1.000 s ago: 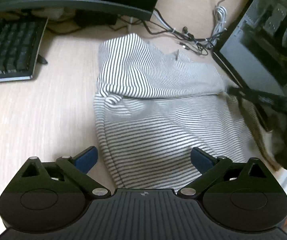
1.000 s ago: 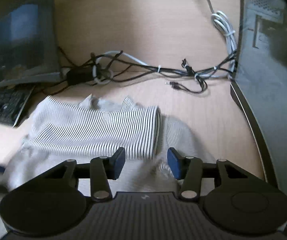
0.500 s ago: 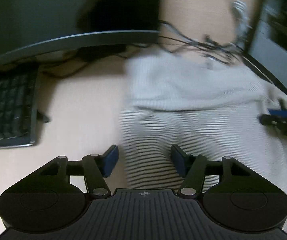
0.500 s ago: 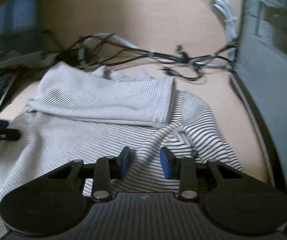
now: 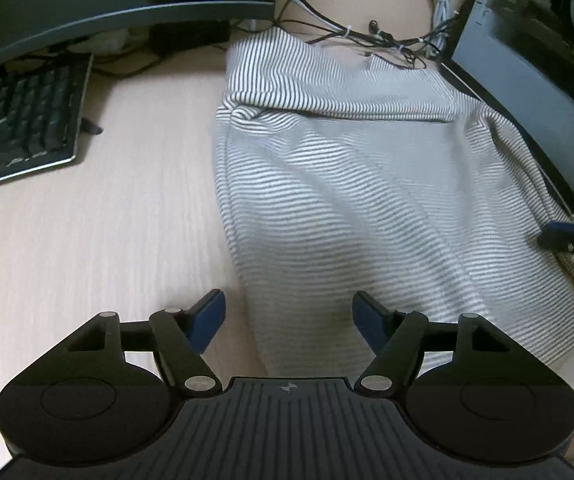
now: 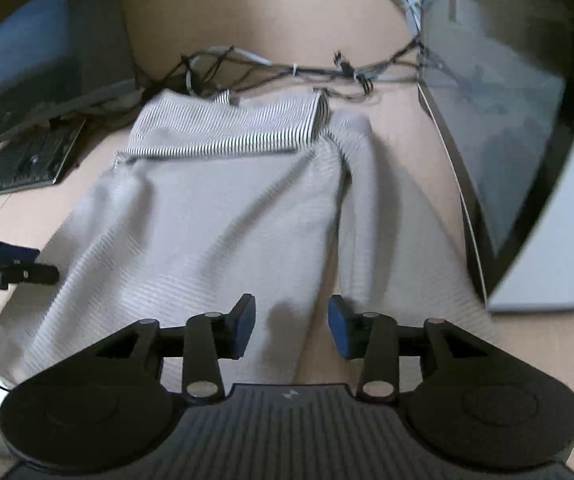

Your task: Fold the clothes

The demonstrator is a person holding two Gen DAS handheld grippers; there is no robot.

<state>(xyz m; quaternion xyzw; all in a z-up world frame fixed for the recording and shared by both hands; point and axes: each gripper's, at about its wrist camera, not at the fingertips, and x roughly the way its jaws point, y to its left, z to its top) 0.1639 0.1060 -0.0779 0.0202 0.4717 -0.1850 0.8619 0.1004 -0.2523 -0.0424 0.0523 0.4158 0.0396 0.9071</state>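
A black-and-white striped garment [image 5: 367,200] lies on the wooden desk, its far end folded back over itself. My left gripper [image 5: 288,318] is open and empty, its fingers either side of the garment's near left edge. My right gripper [image 6: 291,326] is open and empty over the near right part of the garment [image 6: 215,216]. Its tip also shows at the right edge of the left wrist view [image 5: 571,238], beside the garment's right edge. The left gripper's tip shows at the left of the right wrist view [image 6: 11,266].
A black keyboard [image 5: 15,128] lies at the left, under a curved monitor [image 5: 107,8]. Tangled cables [image 5: 387,36] lie behind the garment. A dark PC case [image 5: 535,80] with a glass panel stands close on the right. Bare desk [image 5: 87,240] lies left of the garment.
Both grippers have pulled back toward the garment's near end and opened wider after narrowing. The garment now lies stretched out longer and flatter toward me.
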